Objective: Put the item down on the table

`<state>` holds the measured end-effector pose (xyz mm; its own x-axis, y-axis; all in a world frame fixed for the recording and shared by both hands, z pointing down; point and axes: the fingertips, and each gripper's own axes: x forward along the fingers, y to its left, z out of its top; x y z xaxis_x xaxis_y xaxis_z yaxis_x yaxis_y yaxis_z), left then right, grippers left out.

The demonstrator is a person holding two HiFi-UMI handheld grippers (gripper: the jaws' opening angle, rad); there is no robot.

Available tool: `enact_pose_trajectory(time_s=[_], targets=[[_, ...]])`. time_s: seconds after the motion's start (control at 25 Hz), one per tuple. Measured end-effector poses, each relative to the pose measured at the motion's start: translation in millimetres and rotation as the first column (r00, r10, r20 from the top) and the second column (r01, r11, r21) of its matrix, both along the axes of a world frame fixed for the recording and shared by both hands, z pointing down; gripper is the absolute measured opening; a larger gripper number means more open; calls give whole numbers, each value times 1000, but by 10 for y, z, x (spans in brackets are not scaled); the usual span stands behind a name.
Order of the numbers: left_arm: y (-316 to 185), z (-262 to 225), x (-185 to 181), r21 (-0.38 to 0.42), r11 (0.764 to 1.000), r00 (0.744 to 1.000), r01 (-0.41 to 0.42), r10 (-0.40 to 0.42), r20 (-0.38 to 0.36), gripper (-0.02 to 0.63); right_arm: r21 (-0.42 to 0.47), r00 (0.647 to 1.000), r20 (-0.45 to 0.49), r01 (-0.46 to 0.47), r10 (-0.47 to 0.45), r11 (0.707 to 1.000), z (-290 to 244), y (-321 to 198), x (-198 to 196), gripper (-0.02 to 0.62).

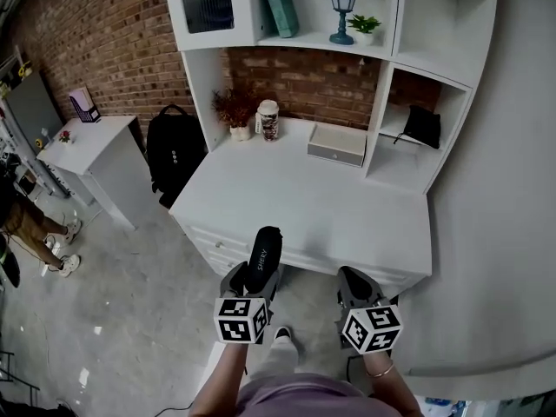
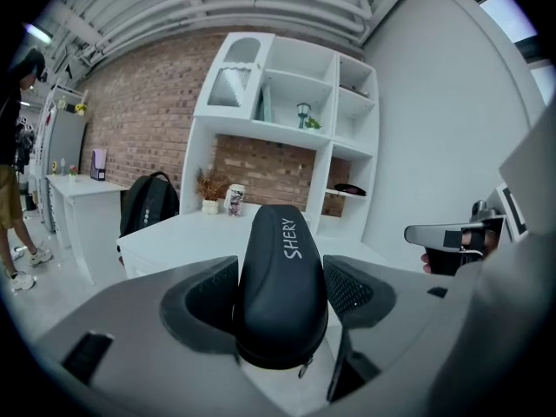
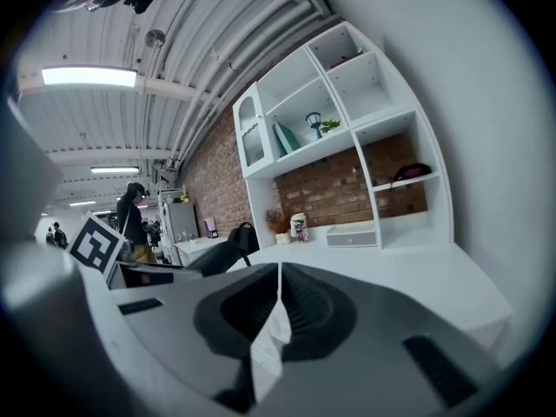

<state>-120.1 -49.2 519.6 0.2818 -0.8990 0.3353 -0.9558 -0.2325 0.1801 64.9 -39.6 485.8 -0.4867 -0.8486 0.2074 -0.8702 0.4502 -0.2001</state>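
Left gripper [image 1: 257,278] pinches a black oval zip case [image 2: 282,276] pointing lengthwise toward the white desk's [image 1: 304,207] front edge; right gripper [image 3: 278,273] sits pressed together.

The white desk [image 1: 300,205] is carrying three things along its back edge. A potted plant [image 1: 234,113] is sitting just beside a patterned jar [image 1: 268,120] at the left. A small drawer box [image 1: 337,144] is resting further right.

The black case [image 1: 264,252] has its near end hidden behind the left gripper [image 1: 257,281].
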Motion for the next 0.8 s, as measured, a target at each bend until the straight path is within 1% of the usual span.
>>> enact_pose_trajectory(time_s=[0.16, 0.36, 0.56, 0.8], targets=[[-393, -58, -190, -8, 1000, 999, -4, 4, -34, 307, 12, 1000, -5, -4, 4, 1000, -74, -361, -216, 0], [-833, -147, -330, 0, 999, 999, -38, 38, -24, 307, 16, 1000, 2, -22, 21, 1000, -139, -721, -404, 0], [-1239, -337, -365, 48, 995, 996, -86, 87, -3, 307, 38, 999, 3, -45, 45, 998, -230, -973, -505, 0], [-1590, -665, -282, 91, 985, 989, -146, 147, 5, 307, 79, 998, -18, -56, 58, 995, -389, -1193, -513, 0]])
